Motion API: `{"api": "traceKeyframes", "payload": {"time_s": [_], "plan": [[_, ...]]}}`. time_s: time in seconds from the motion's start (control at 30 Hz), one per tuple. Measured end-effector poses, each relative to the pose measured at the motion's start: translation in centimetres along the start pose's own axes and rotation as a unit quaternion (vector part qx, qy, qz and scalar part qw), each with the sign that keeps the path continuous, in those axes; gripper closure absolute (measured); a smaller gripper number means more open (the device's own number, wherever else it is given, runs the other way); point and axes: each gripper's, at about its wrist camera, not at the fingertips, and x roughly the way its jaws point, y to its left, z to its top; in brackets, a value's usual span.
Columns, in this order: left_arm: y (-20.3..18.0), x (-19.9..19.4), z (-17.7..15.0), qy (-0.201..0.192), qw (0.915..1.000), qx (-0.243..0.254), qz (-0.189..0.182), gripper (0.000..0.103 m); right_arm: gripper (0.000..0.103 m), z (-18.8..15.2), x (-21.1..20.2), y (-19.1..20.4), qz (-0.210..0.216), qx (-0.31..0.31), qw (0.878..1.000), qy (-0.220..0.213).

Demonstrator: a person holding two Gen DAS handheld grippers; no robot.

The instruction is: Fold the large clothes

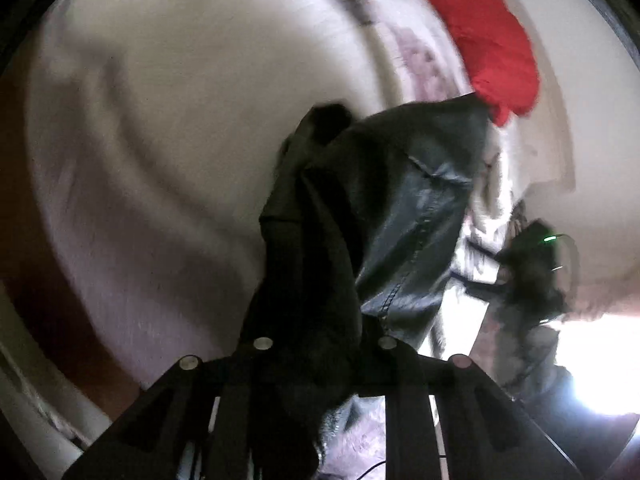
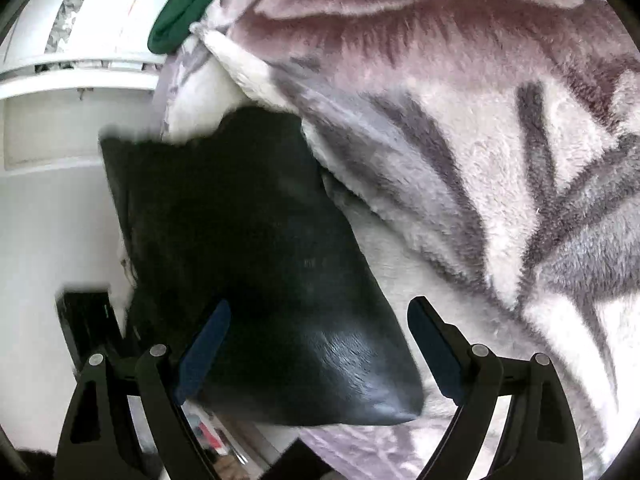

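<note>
A black leather-like garment [image 1: 404,216] hangs in front of my left gripper [image 1: 320,360], which is shut on a bunch of it and holds it up in the air. In the right wrist view the same black garment [image 2: 256,264] lies over the edge of a furry grey-and-white blanket [image 2: 500,160]. My right gripper [image 2: 320,344] is open, its blue-padded fingers [image 2: 204,348] on either side of the garment's glossy lower corner, not closed on it. My right gripper also shows blurred in the left wrist view [image 1: 532,272].
A red garment [image 1: 488,36] lies at the far side. A green garment [image 2: 188,4] lies at the blanket's top edge. White furniture [image 2: 60,128] stands to the left of the bed. A dark box [image 2: 86,320] sits on the floor.
</note>
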Motion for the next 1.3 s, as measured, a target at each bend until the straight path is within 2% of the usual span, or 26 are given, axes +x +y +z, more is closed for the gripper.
{"api": "traceKeyframes", "payload": {"time_s": [0.1, 0.13, 0.2, 0.27, 0.3, 0.4, 0.47, 0.53, 0.6, 0.67, 0.7, 0.77, 0.8, 0.87, 0.93, 0.97, 1.03, 1.1, 1.17, 1.23, 1.3], "plan": [[3.6, 1.4, -2.4, -0.004, 0.9974, -0.071, -0.005, 0.087, 0.015, -0.1, -1.7, 2.8, -0.007, -0.024, 0.999, -0.035], [4.4, 1.6, -2.6, -0.006, 0.9961, -0.087, -0.011, 0.087, 0.024, 0.0, -2.0, 4.5, -0.006, -0.047, 0.998, -0.046], [6.1, 2.1, -2.9, -0.015, 0.992, -0.12, -0.035, 0.085, 0.034, 0.5, -1.1, 7.6, -0.011, -0.094, 0.995, -0.025], [6.4, 2.5, -2.5, -0.014, 0.992, -0.12, -0.037, 0.083, 0.046, 0.8, 1.5, 9.8, -0.047, -0.136, 0.989, 0.022], [6.2, 2.6, -2.2, -0.016, 0.9933, -0.109, -0.033, 0.083, 0.046, 1.0, 3.4, 10.9, -0.096, -0.163, 0.982, 0.029], [6.3, 2.7, -1.4, -0.016, 0.9941, -0.102, -0.032, 0.081, 0.045, 2.6, 7.8, 11.4, -0.173, -0.184, 0.967, 0.033], [6.9, 2.5, -1.0, -0.008, 0.9927, -0.114, -0.037, 0.077, 0.042, 3.8, 9.1, 11.5, -0.177, -0.18, 0.966, 0.055], [7.2, 2.5, -0.5, 0.005, 0.9909, -0.128, -0.043, 0.065, 0.041, 5.3, 7.9, 11.5, -0.126, -0.179, 0.971, 0.096], [6.9, 1.9, -0.5, 0.001, 0.991, -0.128, -0.041, 0.057, 0.038, 6.5, 5.7, 9.5, -0.048, -0.165, 0.978, 0.122], [6.3, 1.0, -0.4, -0.015, 0.9917, -0.121, -0.04, 0.042, 0.017, 6.8, 4.5, 6.9, -0.022, -0.152, 0.979, 0.137], [6.1, 0.5, -0.5, -0.026, 0.991, -0.12, -0.052, 0.035, 0.016, 6.7, 4.5, 5.3, -0.009, -0.147, 0.977, 0.153], [5.8, -0.7, -0.7, -0.05, 0.9886, -0.125, -0.066, 0.034, 0.015, 6.0, 6.2, 2.3, 0.036, -0.114, 0.971, 0.207], [5.7, -1.0, -0.7, -0.055, 0.988, -0.126, -0.07, 0.033, 0.015, 5.3, 7.8, 1.0, 0.07, -0.099, 0.963, 0.24], [5.2, -1.8, -0.6, -0.065, 0.9896, -0.119, -0.048, 0.034, 0.001, 4.8, 9.7, -0.1, 0.111, -0.08, 0.957, 0.255], [4.6, -2.2, -0.8, -0.077, 0.9902, -0.108, -0.046, 0.033, 0.001, 4.4, 11.5, 0.1, 0.15, -0.077, 0.95, 0.261], [4.6, -2.6, -0.9, -0.08, 0.9907, -0.104, -0.035, 0.033, 0.0, 4.2, 12.0, 0.6, 0.151, -0.087, 0.951, 0.257], [4.4, -3.2, -0.6, -0.084, 0.9915, -0.095, -0.029, 0.033, 0.002, 3.8, 12.3, 1.4, 0.143, -0.088, 0.962, 0.215], [4.3, -3.6, -0.4, -0.088, 0.9924, -0.085, -0.015, 0.034, 0.015, 3.0, 11.4, 1.6, 0.145, -0.066, 0.972, 0.173], [4.1, -4.2, 0.3, -0.098, 0.9925, -0.072, -0.013, 0.034, 0.036, 2.0, 9.9, 1.2, 0.147, -0.041, 0.979, 0.138], [2.5, -4.3, 1.5, -0.112, 0.9923, -0.052, -0.012, 0.034, 0.042, 0.2, 7.9, 0.3, 0.144, 0.003, 0.986, 0.087], [0.8, -4.4, 2.6, -0.126, 0.9914, -0.035, -0.007, 0.034, 0.045, -1.8, 5.7, -1.0, 0.147, 0.047, 0.988, 0.032]]}}
